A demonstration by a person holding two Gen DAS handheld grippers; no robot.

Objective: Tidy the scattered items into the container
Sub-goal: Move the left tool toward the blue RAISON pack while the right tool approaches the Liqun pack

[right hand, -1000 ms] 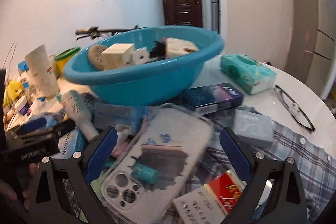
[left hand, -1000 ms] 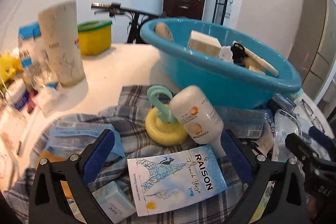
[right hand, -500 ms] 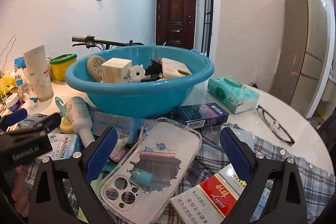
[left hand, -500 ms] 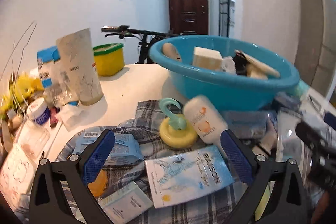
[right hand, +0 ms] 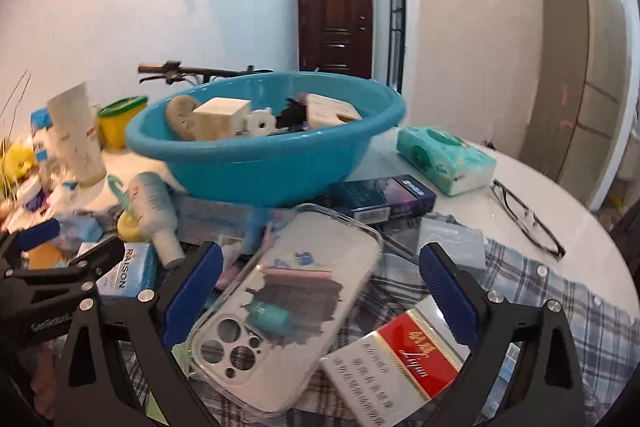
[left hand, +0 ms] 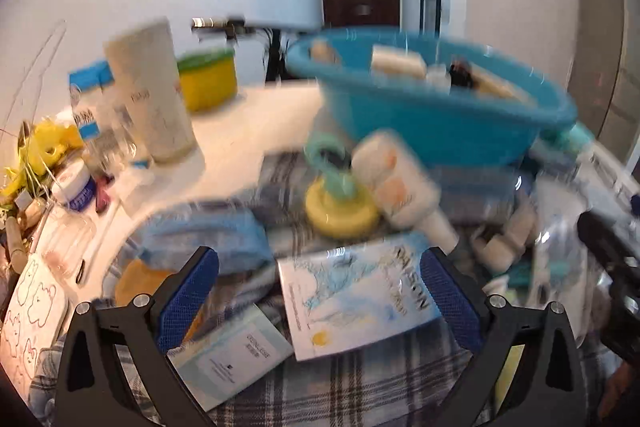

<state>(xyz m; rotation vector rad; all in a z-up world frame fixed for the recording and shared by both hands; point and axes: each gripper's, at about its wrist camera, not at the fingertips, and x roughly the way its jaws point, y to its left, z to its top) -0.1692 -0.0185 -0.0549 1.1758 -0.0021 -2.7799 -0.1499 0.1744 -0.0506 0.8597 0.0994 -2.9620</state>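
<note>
Change: the left wrist view is now blurred by motion, where half a second ago it was sharp; the blue packet lies nearer to the fingers than before. The right wrist view shows almost the same scene as before.
Left gripper (left hand: 320,291): the blue pads stand wide apart and hold nothing.
Right gripper (right hand: 320,291): also wide apart, nothing between the pads is gripped.
Basin (right hand: 256,163): round, smooth blue plastic, far behind the clutter; it already holds a pale box, a white reel and other small things.
Blue packet (left hand: 356,291): flat, glossy card with a printed tower, lying on the checked cloth (left hand: 360,387) between the left pads, just below them.
White bottle (left hand: 396,183): smooth, rounded, lying on its side, just behind the packet and in front of the basin.
Yellow disc (left hand: 340,211): round, with a green loop on top, touching the bottle on its left.
Phone case (right hand: 288,307): clear, soft-looking, with camera holes, lying between the right pads.
Red box (right hand: 400,359): flat, glossy, near right of the case.
</note>
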